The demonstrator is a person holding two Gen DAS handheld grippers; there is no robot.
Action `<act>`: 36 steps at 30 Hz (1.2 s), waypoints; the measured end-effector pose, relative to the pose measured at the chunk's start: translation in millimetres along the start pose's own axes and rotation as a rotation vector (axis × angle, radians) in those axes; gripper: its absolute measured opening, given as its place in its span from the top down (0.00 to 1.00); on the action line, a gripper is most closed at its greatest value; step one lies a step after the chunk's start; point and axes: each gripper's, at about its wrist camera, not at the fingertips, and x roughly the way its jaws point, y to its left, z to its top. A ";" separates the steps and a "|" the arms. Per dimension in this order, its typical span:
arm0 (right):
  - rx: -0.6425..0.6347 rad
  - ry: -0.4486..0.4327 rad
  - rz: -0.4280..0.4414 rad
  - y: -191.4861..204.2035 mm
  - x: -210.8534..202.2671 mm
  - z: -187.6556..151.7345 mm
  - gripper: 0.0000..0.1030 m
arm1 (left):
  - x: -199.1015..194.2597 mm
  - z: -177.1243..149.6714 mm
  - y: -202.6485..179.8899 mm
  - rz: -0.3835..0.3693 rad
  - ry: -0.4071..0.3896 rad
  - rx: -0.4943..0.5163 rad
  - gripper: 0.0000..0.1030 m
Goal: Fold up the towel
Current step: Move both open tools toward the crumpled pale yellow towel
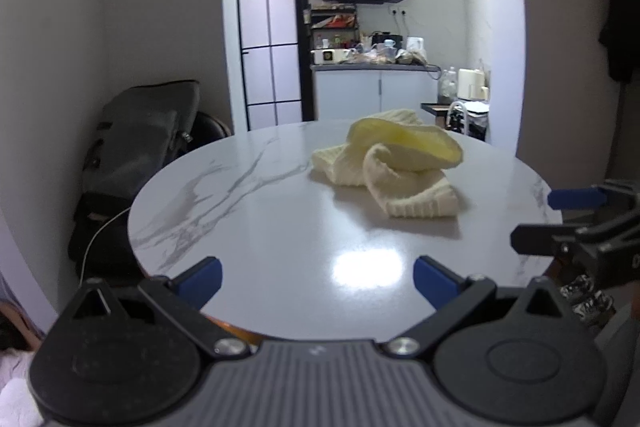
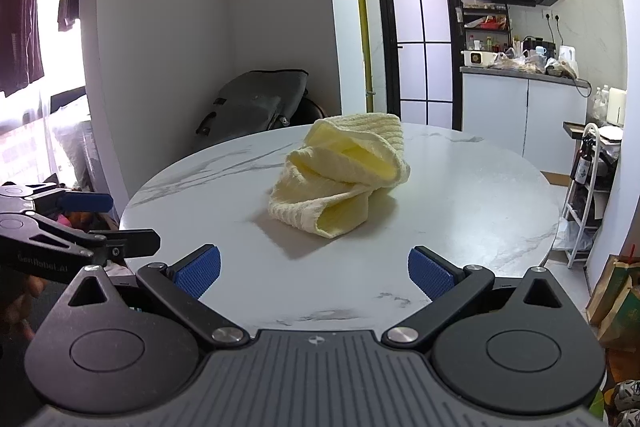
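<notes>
Marble table [image 1: 248, 211]: crumpled towel [image 1: 394, 167] ahead of both spread claws, left claw [image 1: 318, 281], right claw [image 2: 314, 273], untouched.

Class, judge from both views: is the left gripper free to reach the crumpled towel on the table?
Probably yes. The left gripper stands open, and only bare table lies between it and the towel.

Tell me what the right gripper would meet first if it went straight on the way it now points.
Probably the towel. The right gripper is open and tilted slightly down over the table, with the crumpled towel nearly centred ahead. Depth is unclear, so it might touch the bare tabletop just short of it.
</notes>
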 end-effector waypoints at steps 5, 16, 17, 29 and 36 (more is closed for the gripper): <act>0.036 0.018 0.014 2.9 3.3 1.8 0.00 | 0.2 4.6 -1.6 -0.004 -0.017 -0.045 0.00; 0.024 0.025 0.052 2.3 -3.5 21.9 0.00 | -8.2 19.0 12.0 -0.024 -0.020 -0.048 0.00; 0.024 0.028 0.050 2.1 -4.8 26.3 0.00 | -8.5 22.2 14.3 -0.022 -0.014 -0.053 0.00; 0.038 0.034 0.086 -12.8 -4.0 45.7 0.00 | 0.6 43.7 6.9 -0.029 0.011 0.004 0.00; -0.024 0.027 0.069 -11.5 1.4 47.8 0.00 | 12.6 44.1 2.2 -0.035 0.029 0.020 0.00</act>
